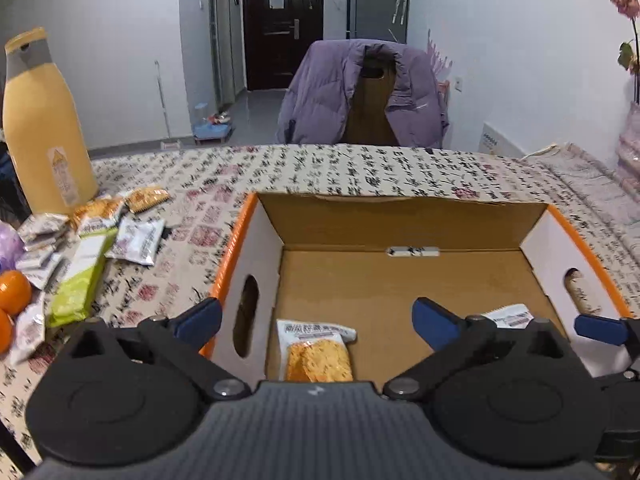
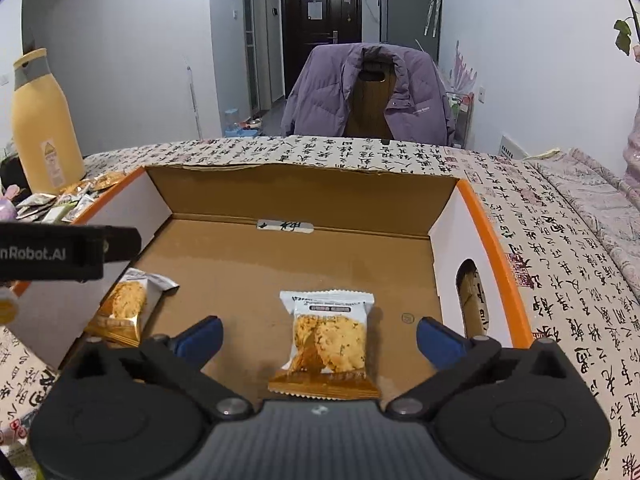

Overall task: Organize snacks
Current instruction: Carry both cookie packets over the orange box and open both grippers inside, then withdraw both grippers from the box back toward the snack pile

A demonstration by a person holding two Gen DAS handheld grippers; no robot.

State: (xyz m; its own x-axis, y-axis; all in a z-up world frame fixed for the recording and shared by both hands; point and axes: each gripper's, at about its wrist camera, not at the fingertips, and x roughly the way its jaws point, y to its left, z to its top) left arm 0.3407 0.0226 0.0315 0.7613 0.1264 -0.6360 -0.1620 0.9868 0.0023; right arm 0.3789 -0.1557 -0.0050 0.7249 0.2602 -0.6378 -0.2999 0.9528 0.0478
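An open brown cardboard box with orange rims and white end walls (image 2: 448, 220) sits on the surface, which is covered by a cream cloth printed with black calligraphy and red seal stamps (image 2: 552, 240). Each white end wall has an oval handle hole.

The right gripper (image 2: 319, 338) hovers over the near part of the box with its blue-tipped fingers (image 2: 436, 336) spread wide and nothing pressed between them. Directly between them, on the box floor, lies a white and orange cracker packet with a clear window showing golden crackers (image 2: 329, 342); a line of small print runs across its white top, too small to read. A second packet of the same kind (image 2: 128, 306) lies at the box's left wall.

The left gripper (image 1: 316, 320) is also wide open and empty, one finger outside the left wall of the box and the other inside, above that second cracker packet (image 1: 318, 350), whose top carries large characters that stay blurred. In the right wrist view, the left gripper's black body shows white lettering ending in "nRobot.AI".

Left of the box, a heap of loose snack packets (image 1: 132, 238) lies on the cloth in white, orange and green wrappers, next to two oranges (image 1: 12, 288) and a tall yellow bottle with a grey collar and a small label (image 1: 44, 128). Beyond the box, a purple padded jacket (image 1: 332, 96) hangs over a wooden chair.
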